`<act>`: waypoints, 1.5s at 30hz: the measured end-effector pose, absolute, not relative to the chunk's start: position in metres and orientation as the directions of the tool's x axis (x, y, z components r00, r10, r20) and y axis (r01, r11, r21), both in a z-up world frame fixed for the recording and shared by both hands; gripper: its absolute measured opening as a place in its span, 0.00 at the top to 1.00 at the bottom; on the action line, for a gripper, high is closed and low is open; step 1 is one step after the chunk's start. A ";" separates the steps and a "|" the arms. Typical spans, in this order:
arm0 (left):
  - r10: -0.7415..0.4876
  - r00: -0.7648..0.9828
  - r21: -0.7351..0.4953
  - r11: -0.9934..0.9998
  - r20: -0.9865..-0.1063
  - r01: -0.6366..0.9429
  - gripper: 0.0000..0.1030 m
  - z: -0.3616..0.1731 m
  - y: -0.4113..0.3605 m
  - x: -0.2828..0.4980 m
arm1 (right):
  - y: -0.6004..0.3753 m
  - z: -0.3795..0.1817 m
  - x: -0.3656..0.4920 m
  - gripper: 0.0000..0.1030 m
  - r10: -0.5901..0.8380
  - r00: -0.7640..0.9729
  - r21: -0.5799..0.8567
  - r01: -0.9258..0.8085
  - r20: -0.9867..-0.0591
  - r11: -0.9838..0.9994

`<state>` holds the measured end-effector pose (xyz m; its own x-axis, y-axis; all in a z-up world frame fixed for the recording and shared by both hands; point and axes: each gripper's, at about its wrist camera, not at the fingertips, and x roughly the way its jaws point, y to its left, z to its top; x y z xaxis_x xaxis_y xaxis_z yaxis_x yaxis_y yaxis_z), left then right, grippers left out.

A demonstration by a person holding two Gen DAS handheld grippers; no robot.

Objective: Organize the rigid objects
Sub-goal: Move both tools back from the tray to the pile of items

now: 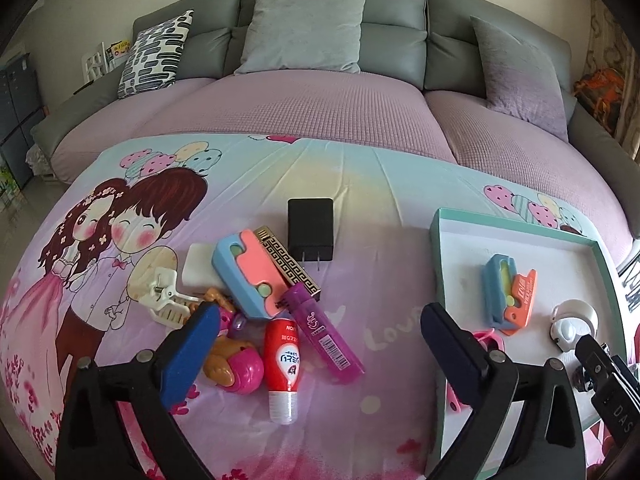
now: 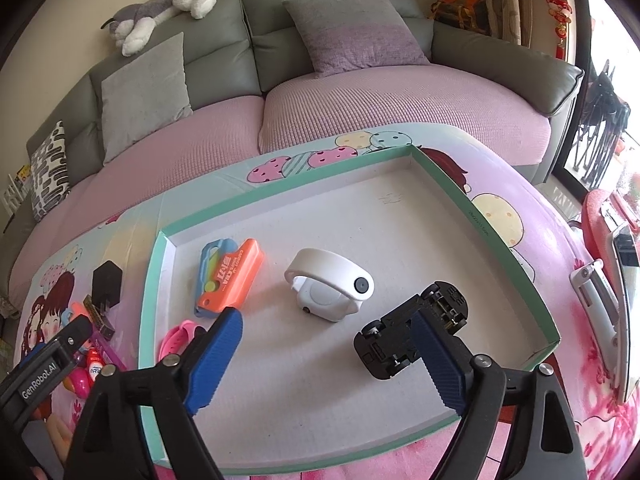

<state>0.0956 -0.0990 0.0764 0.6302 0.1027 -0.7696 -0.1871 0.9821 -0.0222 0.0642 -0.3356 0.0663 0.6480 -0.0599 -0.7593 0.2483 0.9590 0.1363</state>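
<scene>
Showing only in the right wrist view, a black toy car (image 2: 412, 334) lies overturned near the tray's (image 2: 280, 204) right edge, beside the wide-open right gripper (image 2: 326, 356); the left gripper (image 1: 320, 344) gapes empty over the cloth's (image 1: 380, 200) near edge.

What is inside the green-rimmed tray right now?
An orange-and-blue toy cutter, a white gadget, an upturned black toy car and a pink band, partly hidden behind the claw.

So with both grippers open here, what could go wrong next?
1. The pile by the left gripper is tight: the red tube, purple lighter and blue-pink case overlap, so one grab may drag the neighbours.
2. The black toy car lies wheels-up against the right gripper's finger; pulling away may knock it.
</scene>
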 end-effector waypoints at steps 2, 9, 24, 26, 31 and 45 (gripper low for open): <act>0.104 0.631 -0.023 0.981 -0.769 -0.191 0.03 0.076 -0.097 0.096 | -0.334 0.067 0.064 0.01 -0.066 0.650 0.127 0.245 -0.757 0.961; 0.120 0.621 -0.018 0.977 -0.775 -0.211 0.03 0.075 -0.090 0.096 | -0.329 0.064 0.066 0.00 -0.074 0.645 0.106 0.236 -0.761 0.966; 0.154 0.624 -0.055 0.951 -0.766 -0.303 0.03 0.083 -0.046 0.089 | -0.298 0.070 0.069 0.00 -0.008 0.707 0.132 0.144 -0.707 0.981; 0.158 0.623 -0.067 0.944 -0.766 -0.323 0.03 0.083 -0.035 0.088 | -0.287 0.072 0.069 0.00 0.024 0.721 0.144 0.106 -0.693 0.984; 0.203 0.614 -0.069 0.919 -0.763 -0.389 0.03 0.084 -0.004 0.081 | -0.270 0.072 0.070 0.00 0.105 0.730 0.209 0.053 -0.675 0.977; 0.289 0.601 -0.039 0.881 -0.745 -0.472 0.03 0.088 0.054 0.062 | -0.195 0.064 0.072 0.00 0.232 0.701 0.197 -0.133 -0.675 0.971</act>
